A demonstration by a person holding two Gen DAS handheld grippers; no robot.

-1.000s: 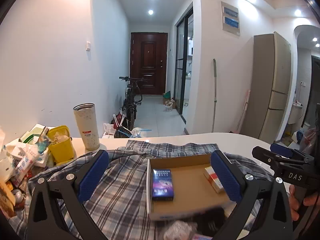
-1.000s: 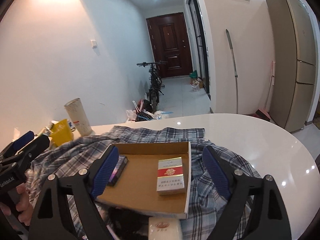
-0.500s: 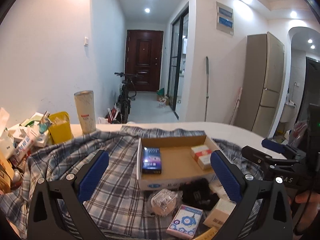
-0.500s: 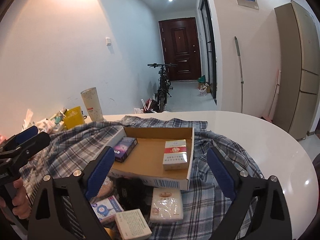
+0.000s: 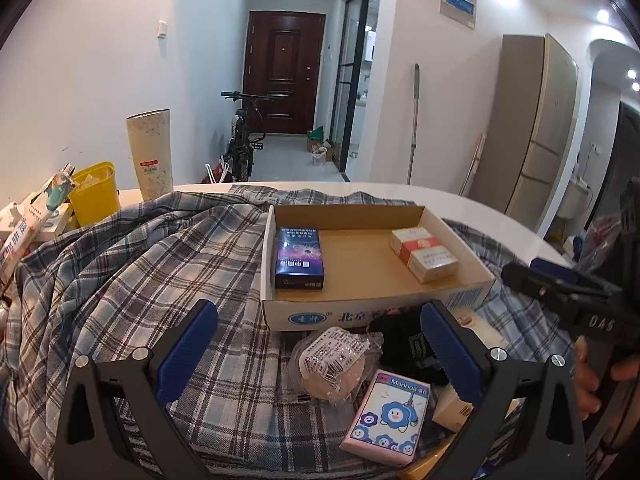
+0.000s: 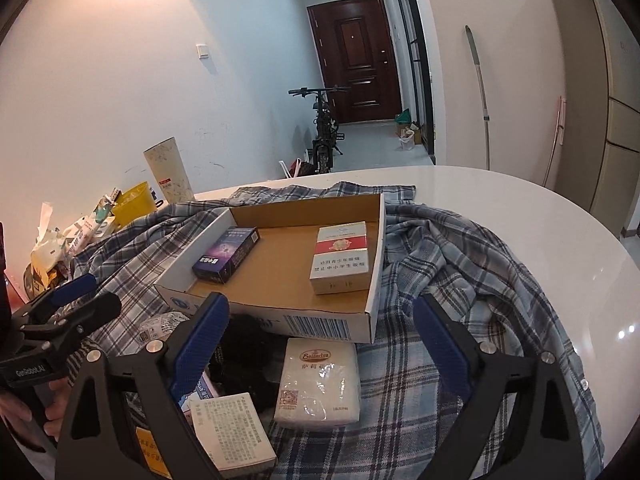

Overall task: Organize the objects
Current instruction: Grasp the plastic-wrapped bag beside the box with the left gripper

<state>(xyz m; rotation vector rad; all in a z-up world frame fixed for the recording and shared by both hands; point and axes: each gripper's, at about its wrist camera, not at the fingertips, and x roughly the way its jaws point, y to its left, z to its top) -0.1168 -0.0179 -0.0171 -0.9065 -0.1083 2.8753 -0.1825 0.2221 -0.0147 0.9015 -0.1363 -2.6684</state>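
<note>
Landmark: the open cardboard tray (image 5: 360, 216) lying on a plaid shirt (image 5: 132, 280) spread over the white bench (image 6: 520, 200).

Nearest the viewer: the left tool (image 5: 318, 344), jaws spread wide, nothing between the blue pads (image 5: 186, 348); it hovers over loose items on the near side of the tray. The right tool (image 6: 320, 340) is likewise spread wide and grips nothing; its jaws have just been opening a little further. A hand (image 5: 600, 380) holds the right tool's handle, seen at the right edge of the left view.

On the near side of the tray, on the shirt: a pink card box (image 5: 386, 416) printed with blue flowers; a clear-wrapped round packet (image 5: 332, 356) just beside it; a black object (image 5: 404, 340) touching the tray's front wall, too dark to identify; a white tissue pack (image 6: 320, 384) just in front of that wall; a white printed box (image 6: 230, 432) to the pack's left.

Inside the tray: a dark blue box (image 5: 299, 258) lying flat against the left wall; a red-and-white pack (image 6: 340, 258) lying flat against the right wall. The two are well apart, with bare cardboard between them.

Beyond the tray's far-left corner, on the bench: a yellow tub (image 5: 94, 192), a tall pale tumbler (image 5: 151, 154) standing upright, and a heap of cartons (image 5: 28, 224) left of the tub.

Far beyond the tray: a bicycle (image 5: 244, 140) in the hallway and a brown door (image 5: 284, 80).
</note>
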